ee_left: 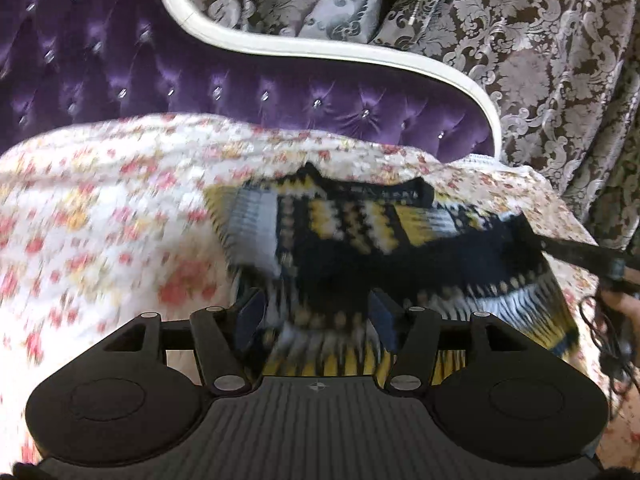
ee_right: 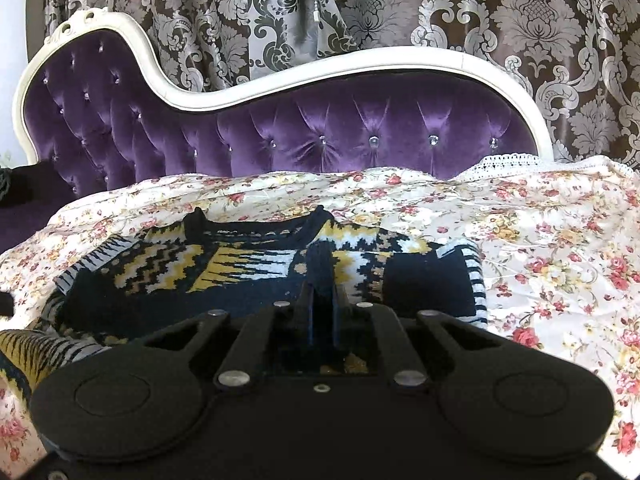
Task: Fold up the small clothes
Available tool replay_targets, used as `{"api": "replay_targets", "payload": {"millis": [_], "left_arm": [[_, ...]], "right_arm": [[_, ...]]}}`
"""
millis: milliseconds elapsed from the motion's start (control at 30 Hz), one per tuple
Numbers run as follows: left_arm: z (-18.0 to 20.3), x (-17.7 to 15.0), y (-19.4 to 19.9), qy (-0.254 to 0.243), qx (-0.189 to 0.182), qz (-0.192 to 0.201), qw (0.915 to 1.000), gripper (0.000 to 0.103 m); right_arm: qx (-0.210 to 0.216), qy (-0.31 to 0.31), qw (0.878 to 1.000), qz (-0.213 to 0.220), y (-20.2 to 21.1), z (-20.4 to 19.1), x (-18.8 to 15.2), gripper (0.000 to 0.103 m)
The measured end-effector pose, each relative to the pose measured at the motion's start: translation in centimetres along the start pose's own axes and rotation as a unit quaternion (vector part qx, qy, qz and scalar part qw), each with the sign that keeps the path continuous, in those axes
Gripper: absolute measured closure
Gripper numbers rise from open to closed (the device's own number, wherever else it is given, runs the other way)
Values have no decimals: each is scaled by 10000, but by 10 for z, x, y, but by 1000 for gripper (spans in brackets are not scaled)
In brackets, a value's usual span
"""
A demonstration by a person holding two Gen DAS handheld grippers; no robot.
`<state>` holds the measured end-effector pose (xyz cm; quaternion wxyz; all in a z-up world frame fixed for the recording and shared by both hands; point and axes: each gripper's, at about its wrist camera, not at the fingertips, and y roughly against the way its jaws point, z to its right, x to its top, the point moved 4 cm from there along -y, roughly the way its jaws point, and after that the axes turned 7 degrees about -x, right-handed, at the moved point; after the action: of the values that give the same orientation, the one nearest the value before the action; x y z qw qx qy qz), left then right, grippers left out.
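A small knitted sweater [ee_left: 340, 248], black with yellow and white zigzag bands, lies spread on a floral cover [ee_left: 100, 220]; the left wrist view is blurred. My left gripper [ee_left: 316, 316] is open, its blue pads [ee_left: 250, 316] apart over the sweater's striped hem. In the right wrist view the sweater [ee_right: 240, 280] lies neckline away from me, with one sleeve folded in at the right. My right gripper [ee_right: 320, 256] is shut, its fingers together on the sweater's fabric. The left wrist view shows that gripper [ee_left: 538, 240] pinching the sweater's right edge.
The floral cover [ee_right: 540, 240] drapes a purple tufted sofa back [ee_right: 280, 132] with a white frame. Patterned brown curtains [ee_right: 480, 20] hang behind. A person's hand [ee_left: 624, 300] and a dark cable [ee_left: 608, 340] are at the right edge.
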<state>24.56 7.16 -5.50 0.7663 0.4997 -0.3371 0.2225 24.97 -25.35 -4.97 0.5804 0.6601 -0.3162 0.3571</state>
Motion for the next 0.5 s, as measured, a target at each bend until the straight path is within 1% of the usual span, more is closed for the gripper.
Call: {"api": "replay_targets", "payload": {"millis": [100,167,233,300,367,400,433,467,500], "left_arm": [[4,8,-24,-148,-6,-231,9996,46],[4,5,-41,-211,-41,-542,9983,46],[4,-3,-54,-245,-9,-738,9970,46],[3,-9,-62,-279,2,-880,9957,47],[3,-13,-65,-266,-15,-835,9962,51],[4,-15,-64,-282,-33,-757,9967,64],[6,-14,-65,-300,-45,-748,9967,80],[7,-14,-65,-319,-23,-740,9967,91],[8,-12,-66,-340,23,-686,9971,95]], "right_arm": [[6,24,10000,-28,-1,0,-3,88],[18,20,10000,-44,-3,-1,-4,88],[38,17,10000,-46,-3,-1,-4,88],[54,20,10000,-46,-3,-1,-4,88],[61,27,10000,-59,-3,-1,-4,88],[62,29,10000,-72,-4,0,-5,88],[59,27,9999,-84,-4,0,-5,88],[59,24,9999,-95,-5,0,-6,88],[60,17,9999,-106,-5,0,-7,88]]}}
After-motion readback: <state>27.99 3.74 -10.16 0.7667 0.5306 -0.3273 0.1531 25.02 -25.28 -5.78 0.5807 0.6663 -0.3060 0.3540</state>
